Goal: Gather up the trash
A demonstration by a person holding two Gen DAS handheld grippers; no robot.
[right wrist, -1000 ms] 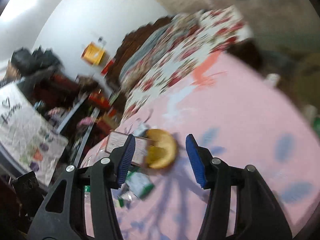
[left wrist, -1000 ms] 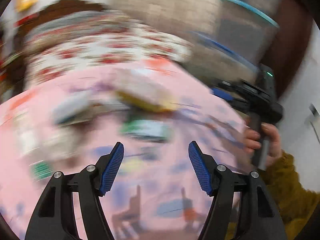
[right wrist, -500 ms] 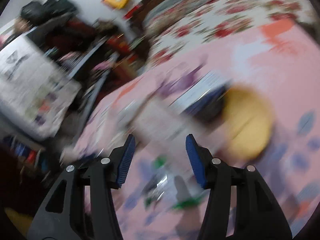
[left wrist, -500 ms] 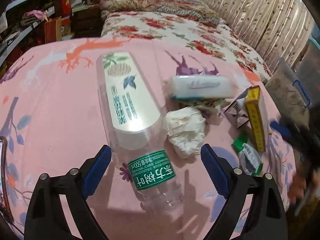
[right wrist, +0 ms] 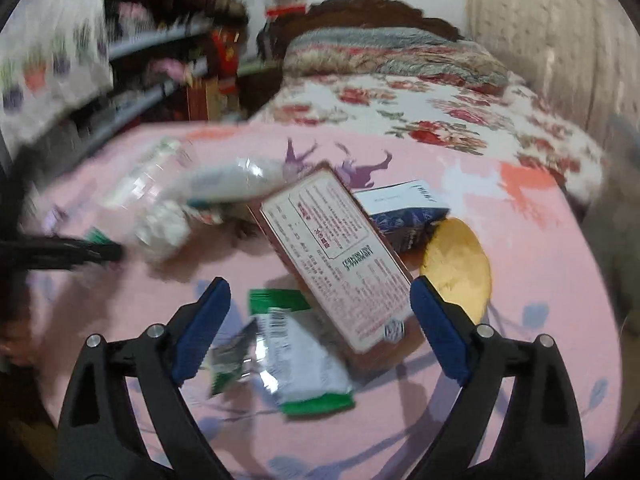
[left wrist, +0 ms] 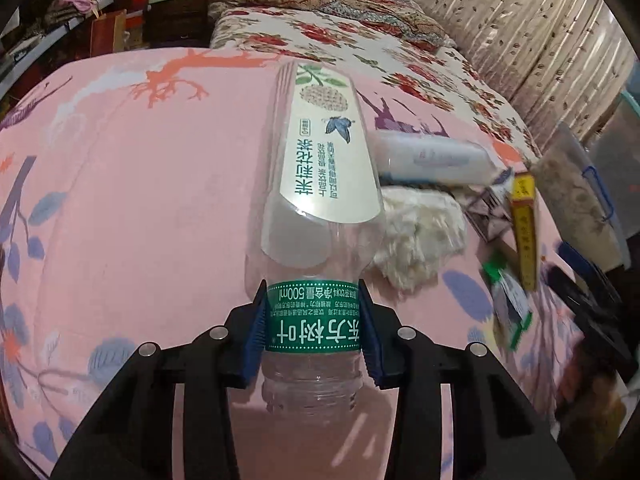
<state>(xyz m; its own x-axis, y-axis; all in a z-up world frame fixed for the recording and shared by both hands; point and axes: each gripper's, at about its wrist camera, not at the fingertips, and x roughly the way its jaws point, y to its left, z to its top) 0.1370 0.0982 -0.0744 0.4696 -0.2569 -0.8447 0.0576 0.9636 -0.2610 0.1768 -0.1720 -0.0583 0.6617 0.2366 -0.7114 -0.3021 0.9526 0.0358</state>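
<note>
Left claw just closed and clamped on the green neck band of a clear plastic bottle, lying on its side on the pink bedspread. Beside it: crumpled tissue, white tissue pack, yellow box. Right claw just opened, spread wide and gripping nothing, above a green-and-white wrapper and a tilted printed box, near a yellow peel.

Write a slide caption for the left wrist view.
Left hand-held gripper closes on empty plastic bottle lying on pink bedsheet.
</note>
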